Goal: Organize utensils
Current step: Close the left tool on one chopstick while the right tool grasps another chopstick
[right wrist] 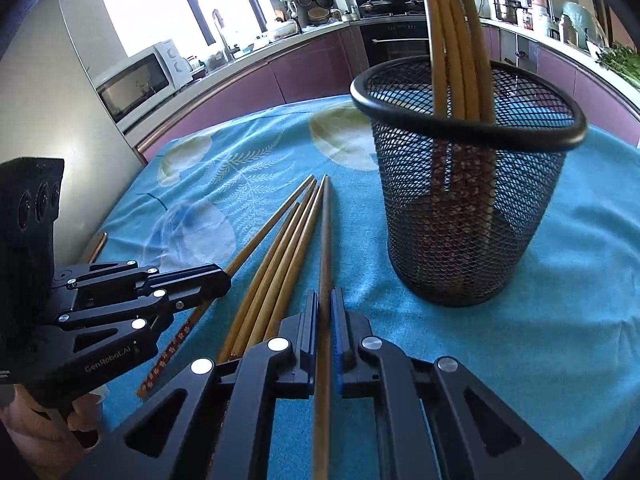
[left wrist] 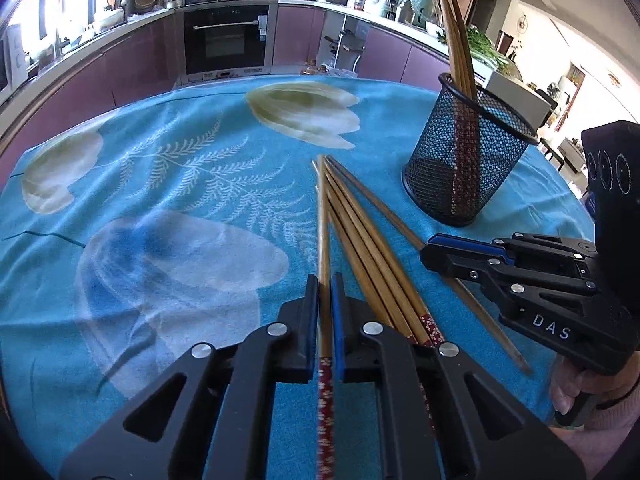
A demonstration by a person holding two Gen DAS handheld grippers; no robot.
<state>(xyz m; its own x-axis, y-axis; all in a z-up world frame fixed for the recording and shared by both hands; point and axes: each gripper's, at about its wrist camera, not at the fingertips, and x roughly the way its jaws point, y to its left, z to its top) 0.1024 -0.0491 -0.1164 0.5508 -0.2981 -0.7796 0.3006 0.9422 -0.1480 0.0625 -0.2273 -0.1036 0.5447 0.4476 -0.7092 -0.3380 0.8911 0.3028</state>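
Left hand-held gripper [left wrist: 325, 300] clamps one chopstick [left wrist: 323, 216]; right hand-held gripper [right wrist: 325, 312] clamps another chopstick [right wrist: 325, 240], both near the mesh holder [right wrist: 468, 216].

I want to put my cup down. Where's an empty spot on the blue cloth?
The cloth is bare left of the chopsticks, out to the table's edge, and beyond their tips. It is crowded on the right: chopsticks, both grippers and the mesh cup.

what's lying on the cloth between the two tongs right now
Between the left tongs and the right tongs, three or four loose chopsticks lie side by side on the blue cloth, clearest in the right wrist view.
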